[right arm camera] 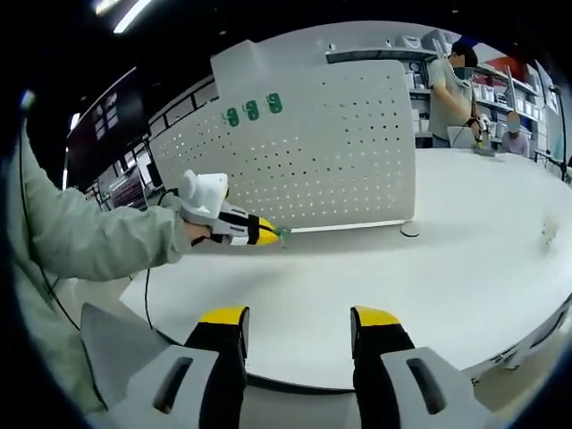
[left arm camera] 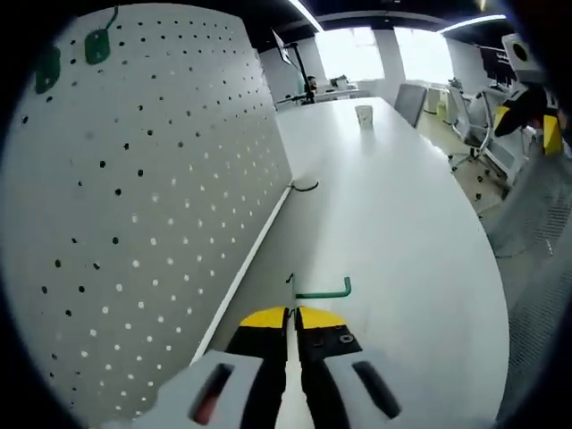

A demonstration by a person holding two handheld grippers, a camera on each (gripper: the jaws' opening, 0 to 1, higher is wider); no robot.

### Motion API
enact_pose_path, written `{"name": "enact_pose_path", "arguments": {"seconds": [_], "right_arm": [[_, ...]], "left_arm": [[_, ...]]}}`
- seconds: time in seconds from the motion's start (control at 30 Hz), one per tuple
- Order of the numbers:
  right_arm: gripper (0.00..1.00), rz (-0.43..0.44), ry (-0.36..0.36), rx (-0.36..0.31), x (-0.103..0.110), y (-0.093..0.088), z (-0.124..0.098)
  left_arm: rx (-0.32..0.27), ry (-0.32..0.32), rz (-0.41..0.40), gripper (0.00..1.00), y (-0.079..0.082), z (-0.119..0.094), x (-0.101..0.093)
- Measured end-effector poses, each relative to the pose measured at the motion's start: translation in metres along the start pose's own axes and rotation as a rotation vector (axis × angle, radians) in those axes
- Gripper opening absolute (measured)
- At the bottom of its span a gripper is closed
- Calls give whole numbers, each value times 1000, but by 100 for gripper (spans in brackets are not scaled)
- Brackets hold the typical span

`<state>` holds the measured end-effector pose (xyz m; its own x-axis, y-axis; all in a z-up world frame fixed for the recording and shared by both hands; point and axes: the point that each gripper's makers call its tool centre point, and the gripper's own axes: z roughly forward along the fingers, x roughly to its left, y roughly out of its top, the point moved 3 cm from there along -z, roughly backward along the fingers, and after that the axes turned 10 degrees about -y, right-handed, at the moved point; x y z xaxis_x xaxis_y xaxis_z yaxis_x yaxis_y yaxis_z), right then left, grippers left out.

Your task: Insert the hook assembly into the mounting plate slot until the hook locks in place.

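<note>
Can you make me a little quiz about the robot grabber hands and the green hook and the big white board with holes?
1. True or false: the left gripper is shut on the green hook.
2. How do the right gripper's jaws stand? A) wide apart with nothing between them B) shut on a cup C) clamped on the pegboard
3. Fill in: in the right gripper view, three green hooks already hang near the ____ of the pegboard.

Key: 1 true. 2 A. 3 top.
</note>
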<state>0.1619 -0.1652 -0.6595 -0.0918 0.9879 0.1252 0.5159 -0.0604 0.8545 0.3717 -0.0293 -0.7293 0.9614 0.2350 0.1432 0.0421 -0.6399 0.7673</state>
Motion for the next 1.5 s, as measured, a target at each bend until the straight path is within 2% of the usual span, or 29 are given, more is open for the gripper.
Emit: {"name": "enact_pose_path", "arguments": {"seconds": [0.47,0.7,1.03,1.17,1.4,1.5], "right_arm": [[44,-66,73,-44,14,18,-7],[44,-98,109,-62,24,23,-10],[44,-138,162,-70,42,26,-12],[44,-161,190,-80,51,33,-11],[44,-188,243,-125,73,53,-12],[44,-194,268,-139,83,59,-13]], "left_arm": [[-73,85,-19,3,13,-52,-23],[-80,124,-19,3,9,-84,-36],[-150,216,-77,3,7,-131,-53],[-177,241,-88,3,7,-147,-62],[-267,283,-145,3,14,-170,-76],[-348,279,-240,3,20,-177,-81]]}}
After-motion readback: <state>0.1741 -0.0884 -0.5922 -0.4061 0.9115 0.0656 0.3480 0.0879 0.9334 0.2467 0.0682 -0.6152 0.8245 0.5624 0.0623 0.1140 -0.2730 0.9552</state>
